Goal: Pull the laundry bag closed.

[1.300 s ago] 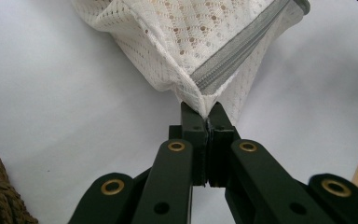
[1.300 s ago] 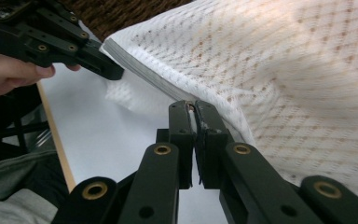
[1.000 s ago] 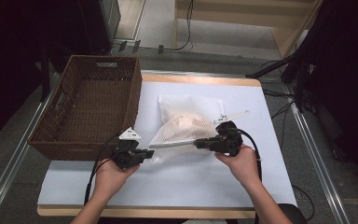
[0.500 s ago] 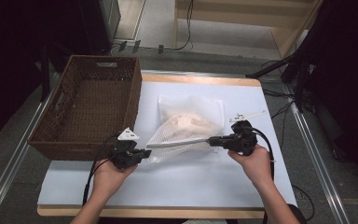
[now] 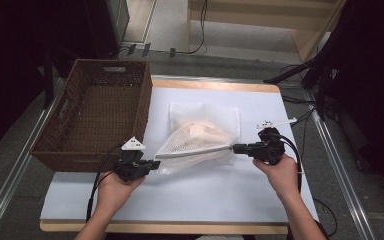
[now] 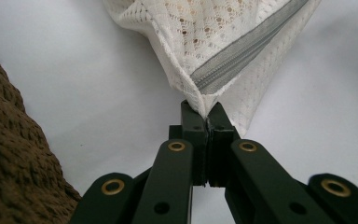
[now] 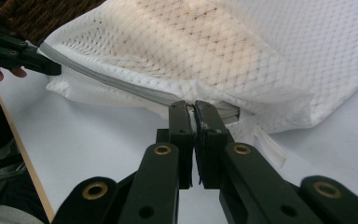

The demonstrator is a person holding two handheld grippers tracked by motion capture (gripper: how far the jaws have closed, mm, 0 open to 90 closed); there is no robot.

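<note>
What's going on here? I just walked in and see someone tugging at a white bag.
A person at a table works a white mesh laundry bag with a hand-held gripper in each hand. The left hand-held gripper is shut on the bag's corner at one end of the grey zipper. The right hand-held gripper is clamped at the zipper's other end, apparently on the pull, so the zipper edge is stretched between them. A wicker basket sits to the left.

A white mesh laundry bag [image 5: 197, 142], filled with something pale pinkish, is seen on the white table surface just right of the wicker basket, and its grey zipper edge [image 6: 242, 58] is stretched in a straight line, with the bag's near edge lifted and its body sagging behind.
</note>
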